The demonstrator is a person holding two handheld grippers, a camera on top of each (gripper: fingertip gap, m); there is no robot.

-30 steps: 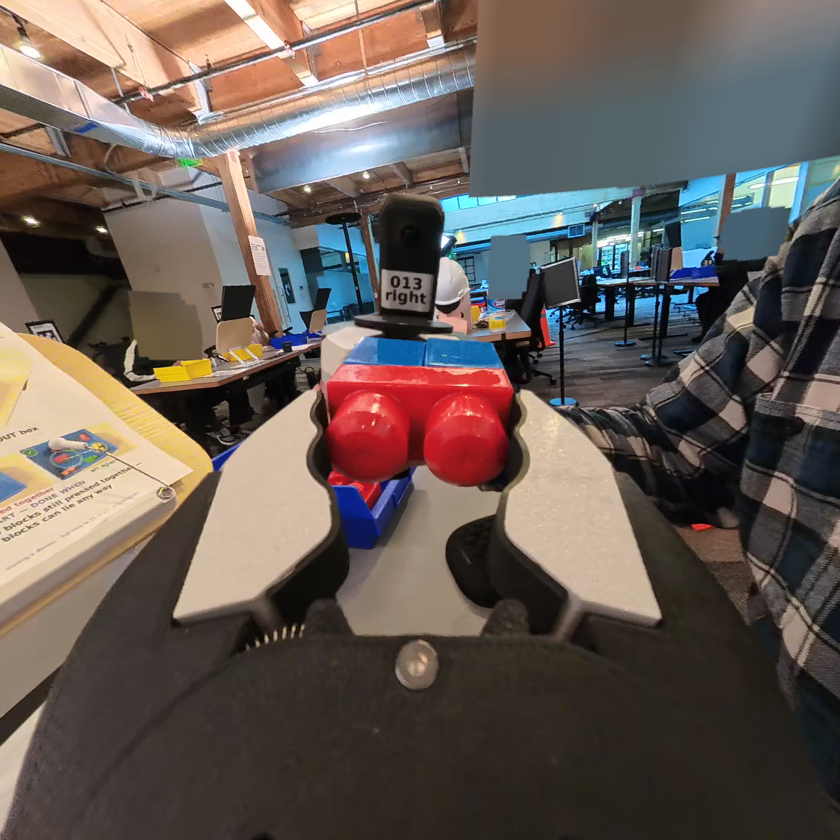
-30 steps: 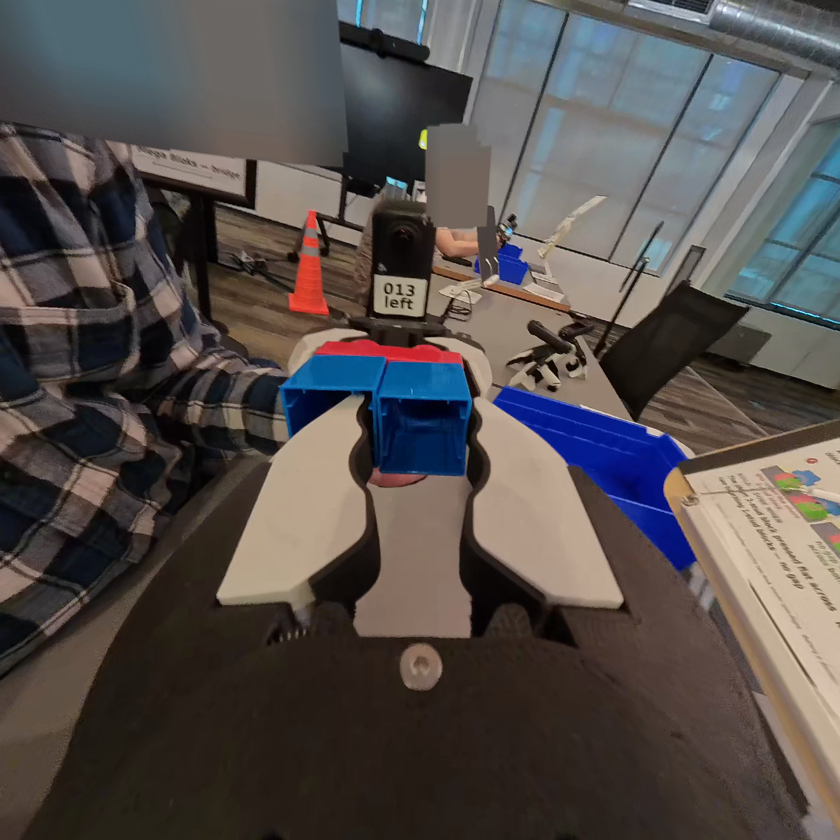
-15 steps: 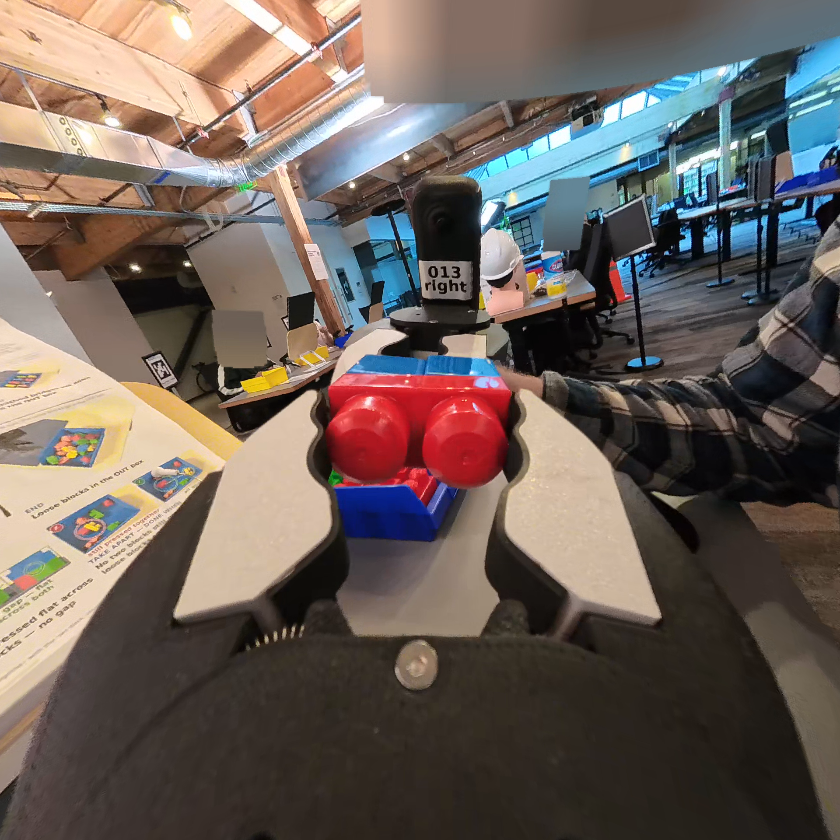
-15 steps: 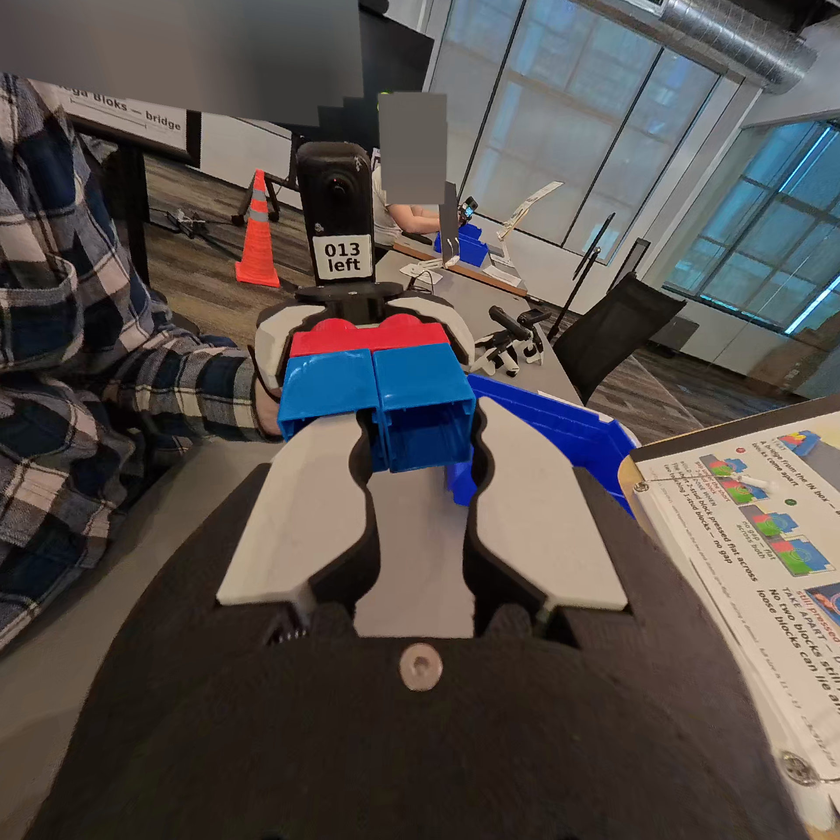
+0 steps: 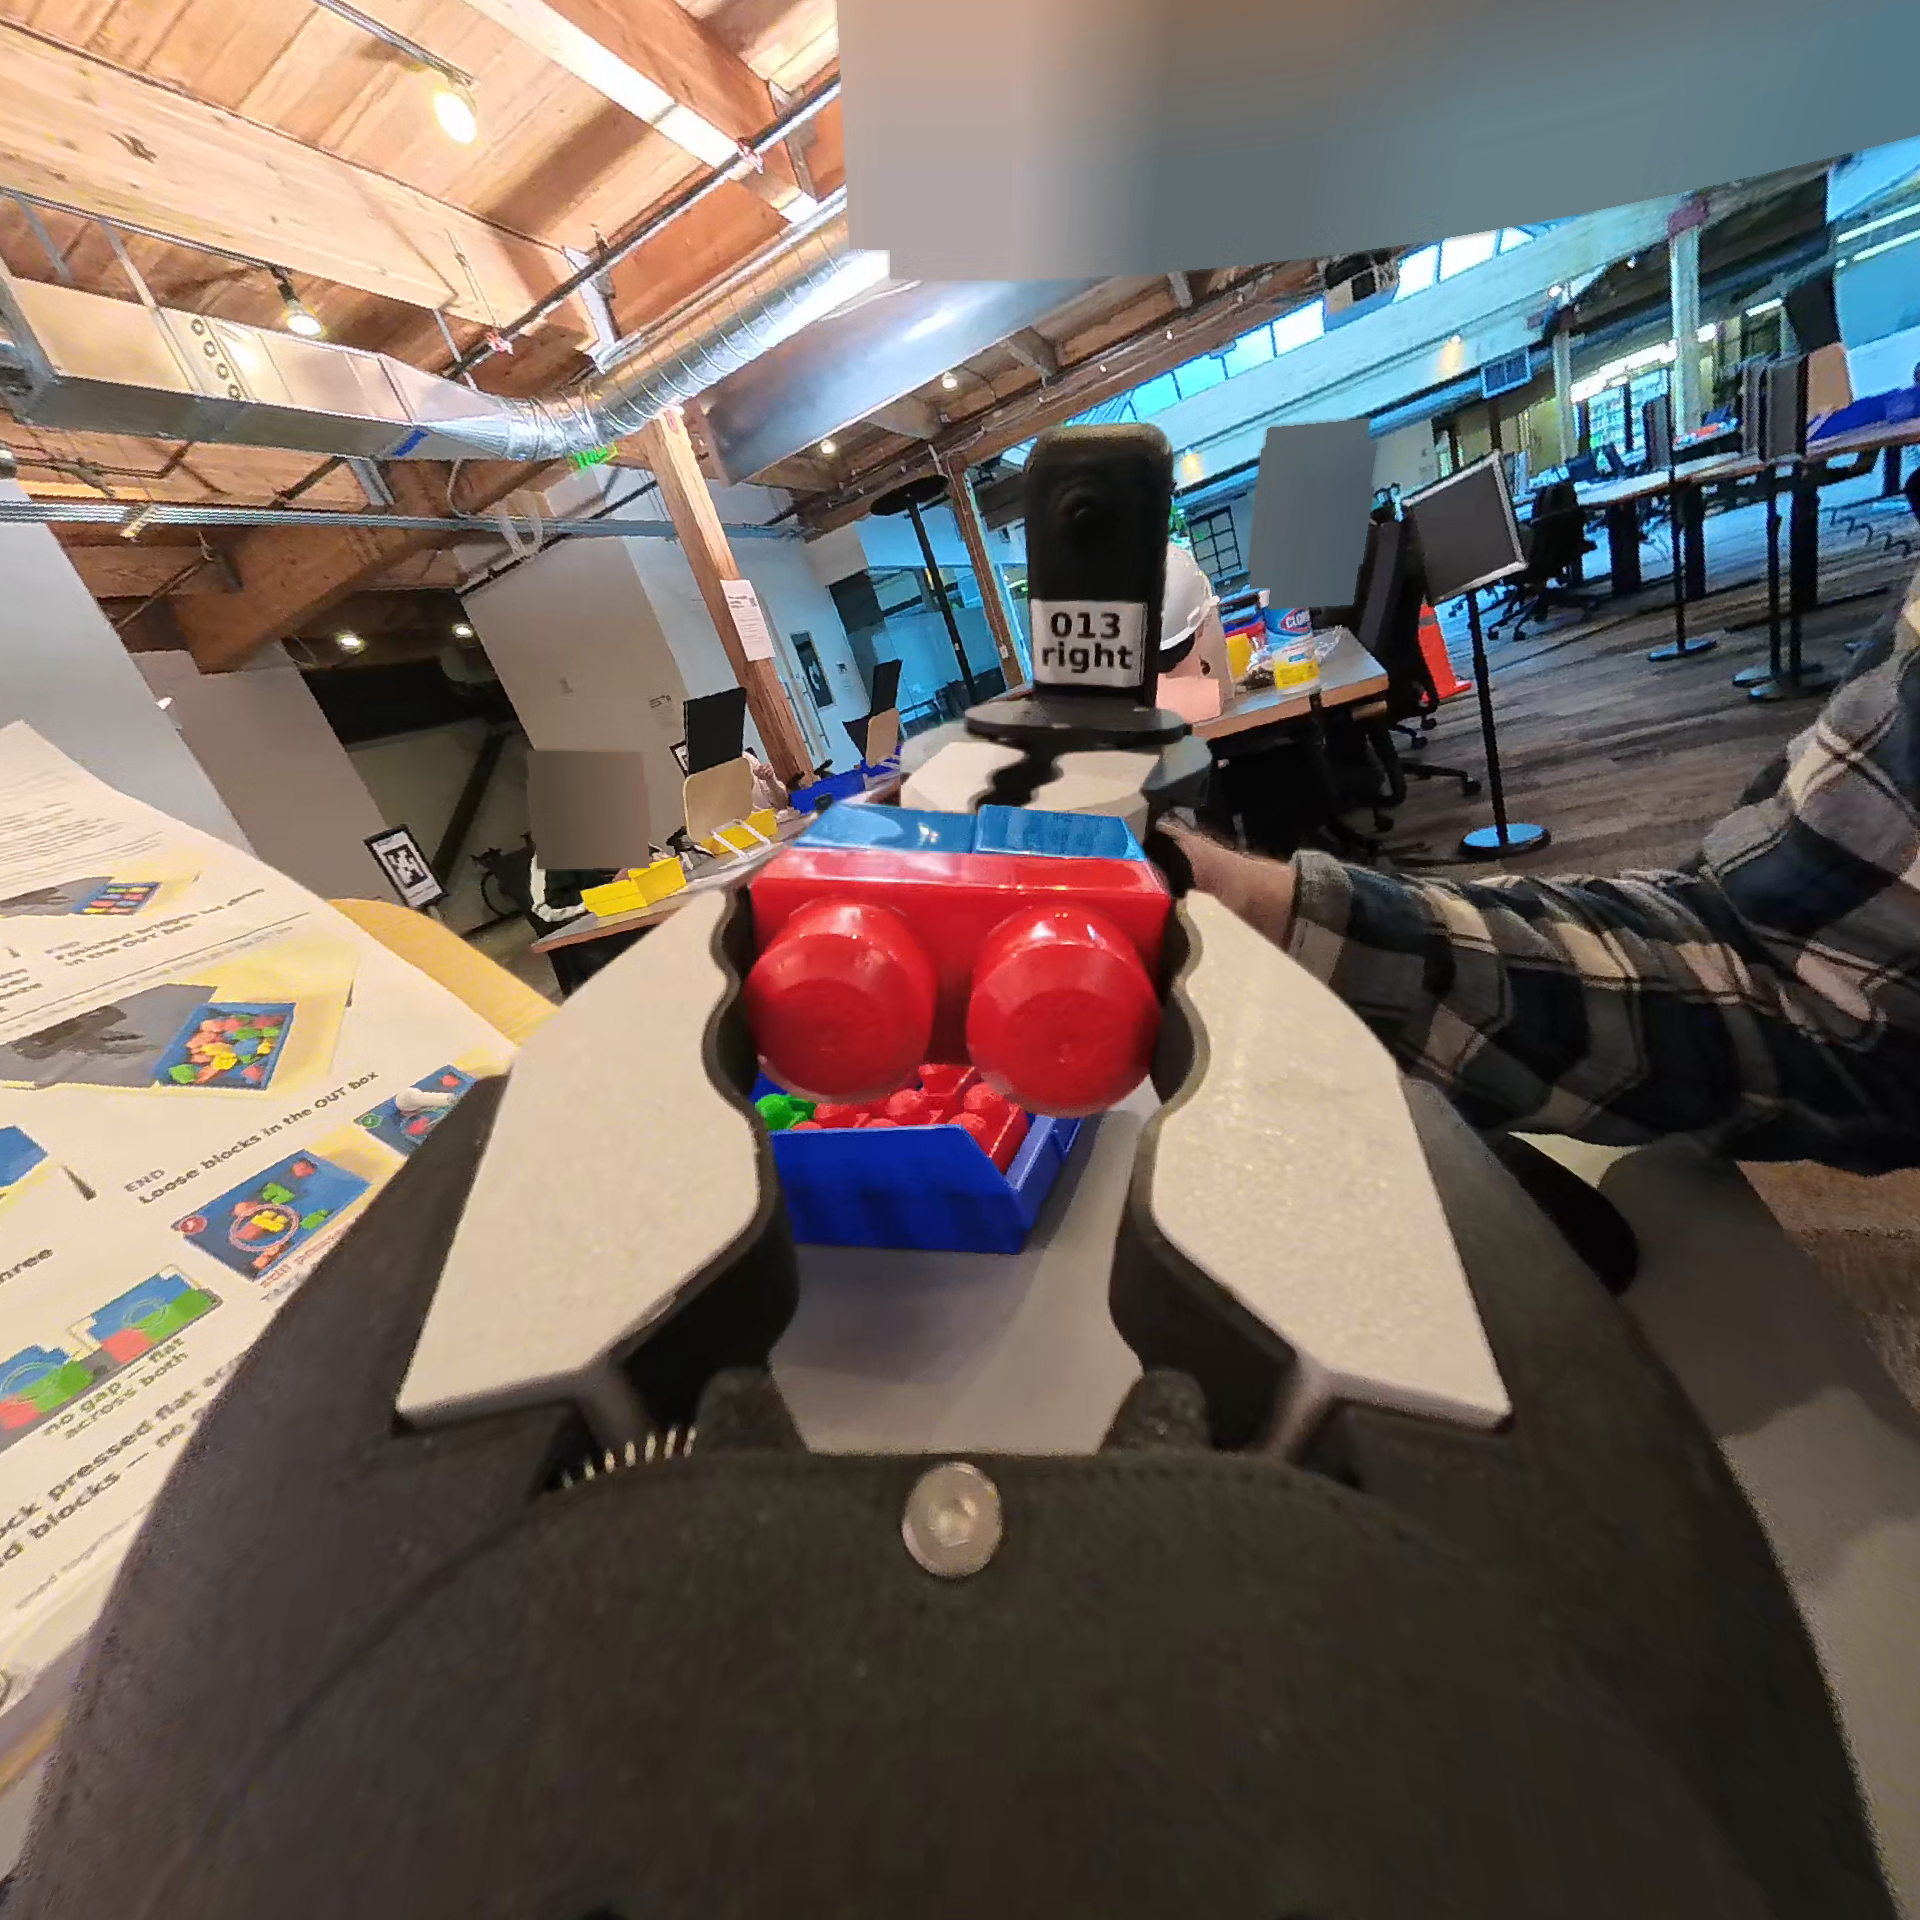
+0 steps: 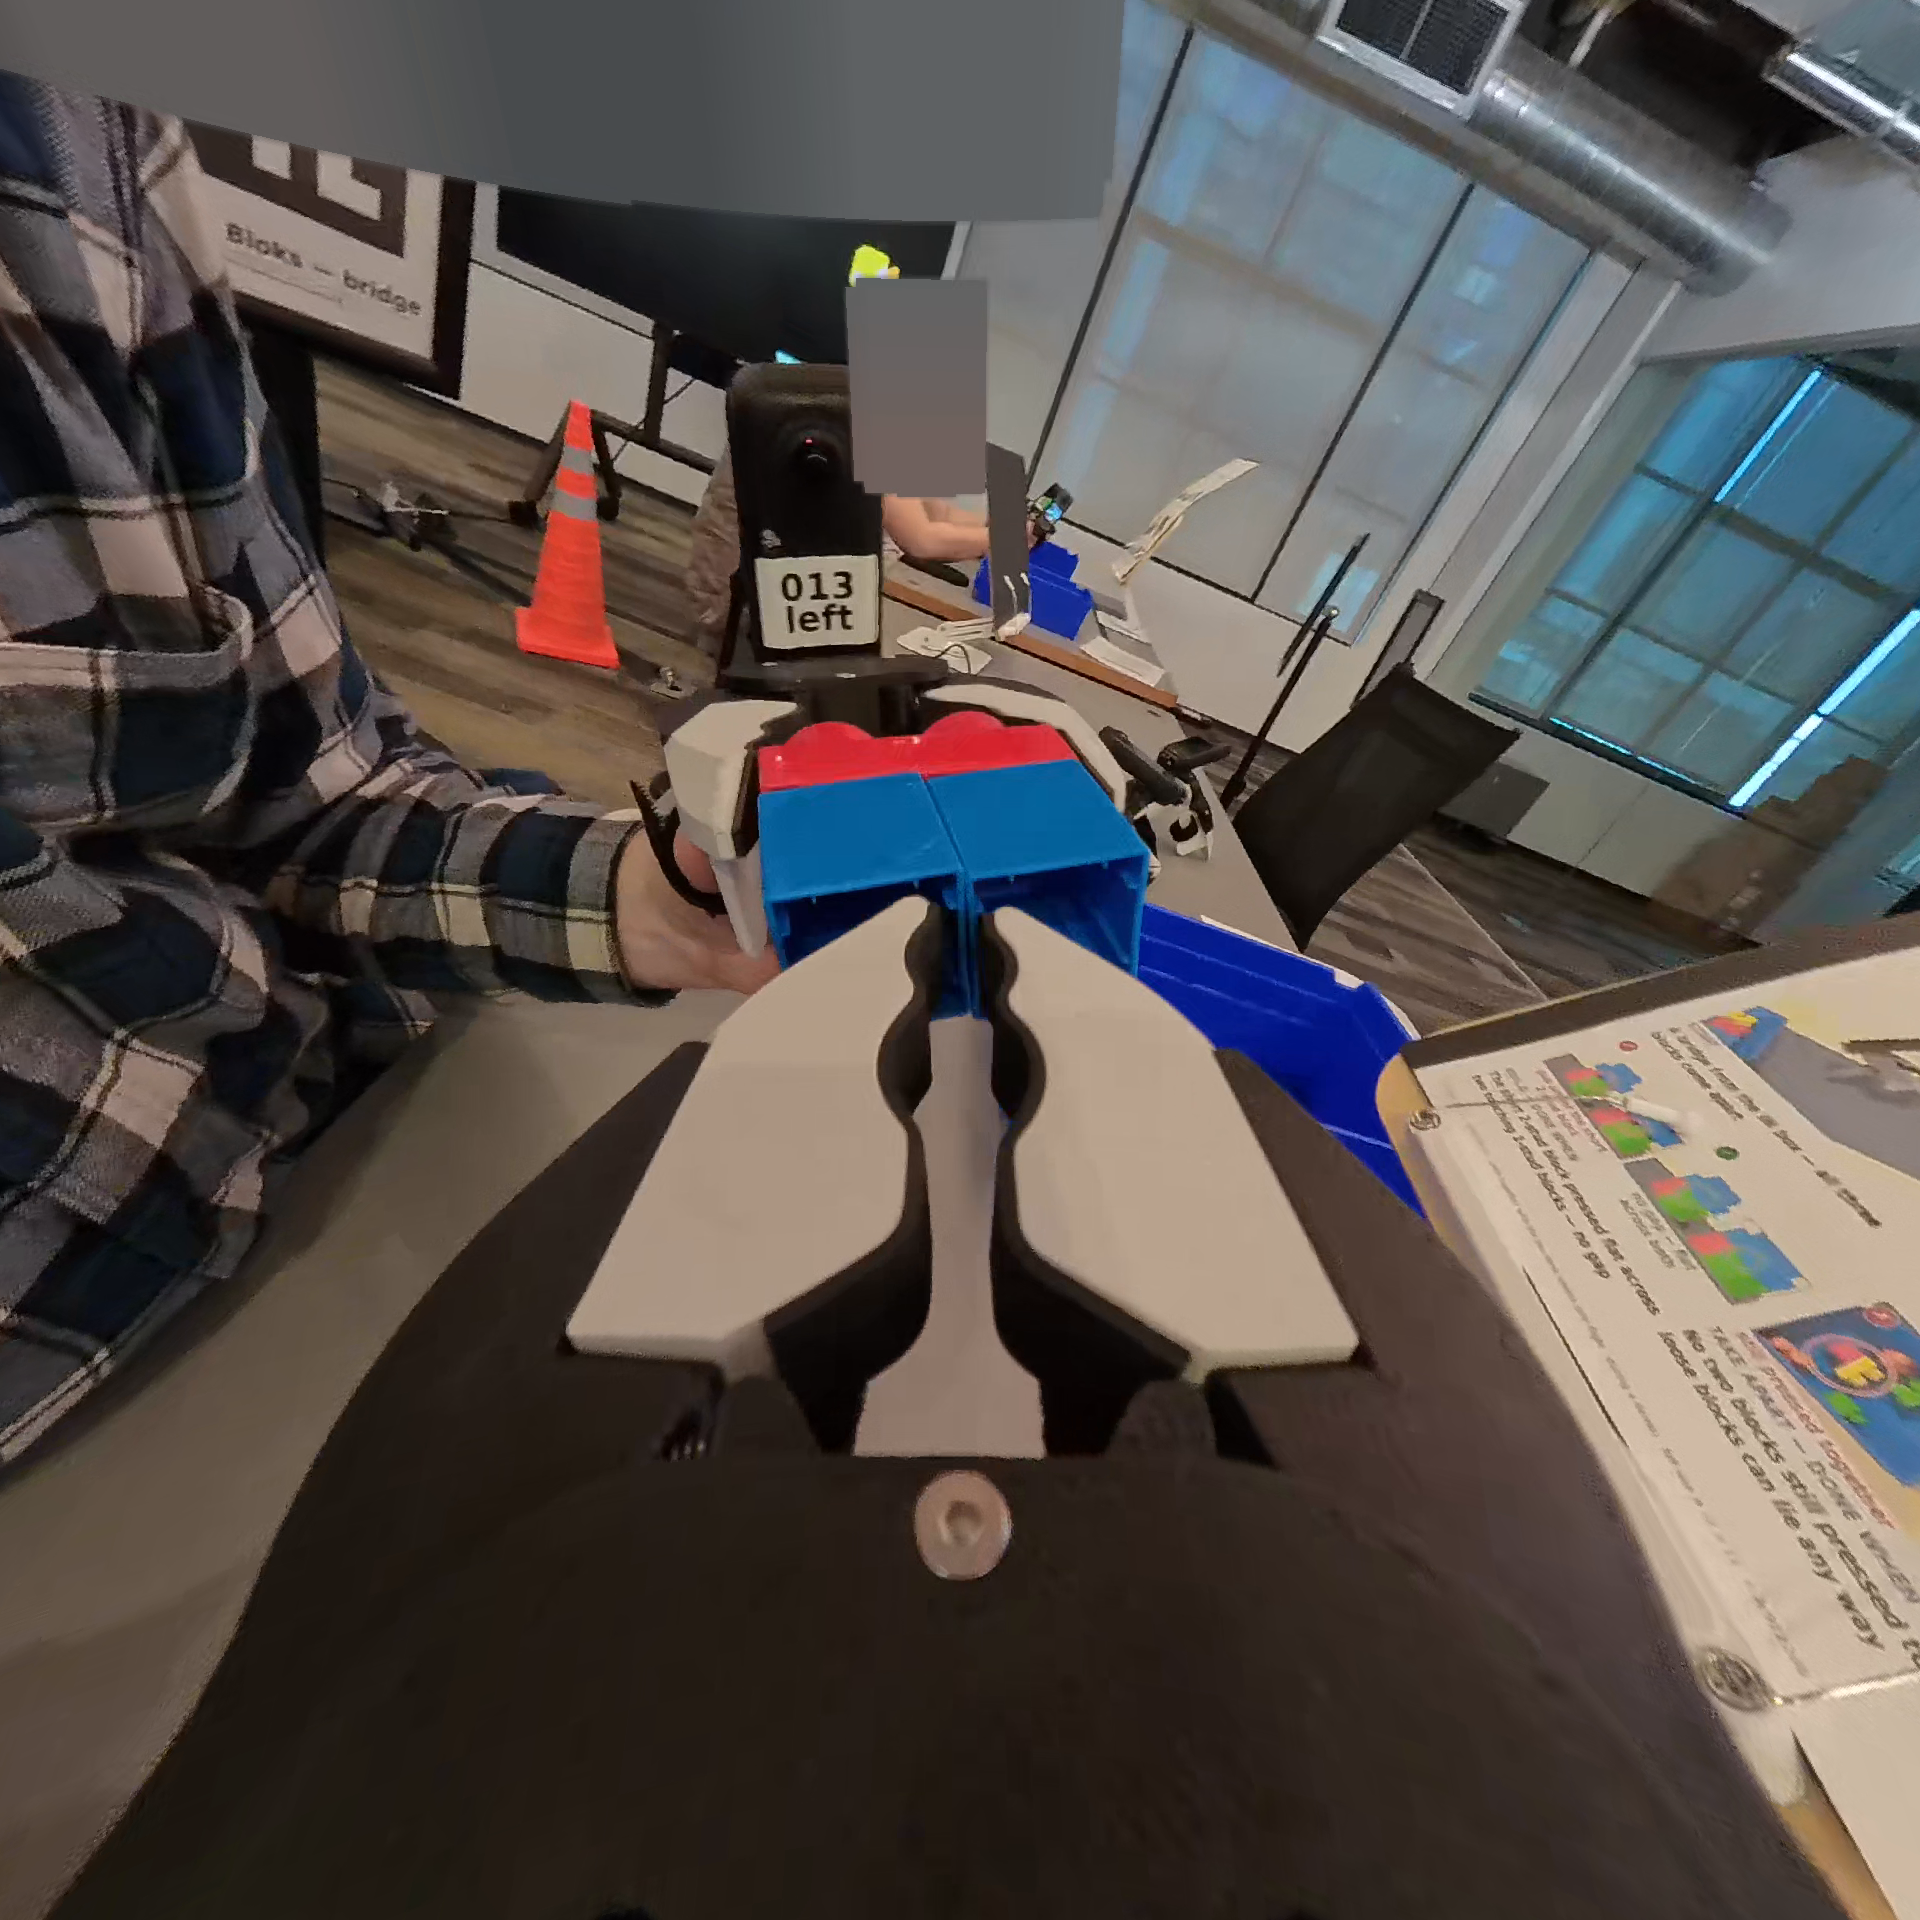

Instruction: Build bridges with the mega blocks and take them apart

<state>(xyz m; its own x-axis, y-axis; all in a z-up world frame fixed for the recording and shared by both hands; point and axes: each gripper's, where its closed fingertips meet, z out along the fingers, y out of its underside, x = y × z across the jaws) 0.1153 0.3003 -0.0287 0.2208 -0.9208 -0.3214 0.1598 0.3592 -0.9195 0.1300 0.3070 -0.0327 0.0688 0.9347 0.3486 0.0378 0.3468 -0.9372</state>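
The left gripper (image 5: 954,966) is gripping a red block (image 5: 956,914) by its two short ends, both pads pressing on it, its two round studs facing the camera; the gripper is standing wide, filled by the block's length. Two blue blocks (image 5: 977,831) are sitting side by side against the far face of the red one, so the three are making a small bridge held up in the air above the grey table (image 5: 935,1351).

From the other side, the right gripper (image 6: 961,935) is standing narrow, its fingertips (image 6: 883,935) reaching into the open undersides of the two blue blocks (image 6: 945,831) on either side of the walls where they meet; whether the pads are pinching those walls is not plain. The red block (image 6: 914,753) is showing just beyond the blue ones, with the left gripper's fingers on both its ends.

Under the bridge, a blue bin (image 5: 914,1184) is sitting on the table, holding loose red and green blocks (image 5: 904,1107); in the right wrist view a blue bin (image 6: 1278,1039) is lying toward the table's right edge, beside a printed sheet (image 6: 1714,1247) on a board. Another printed sheet (image 5: 156,1091) is leaning at the table's left edge; a plaid sleeve (image 5: 1610,987) is reaching in from the side; farther off, an orange cone (image 6: 569,561) is standing on the floor.
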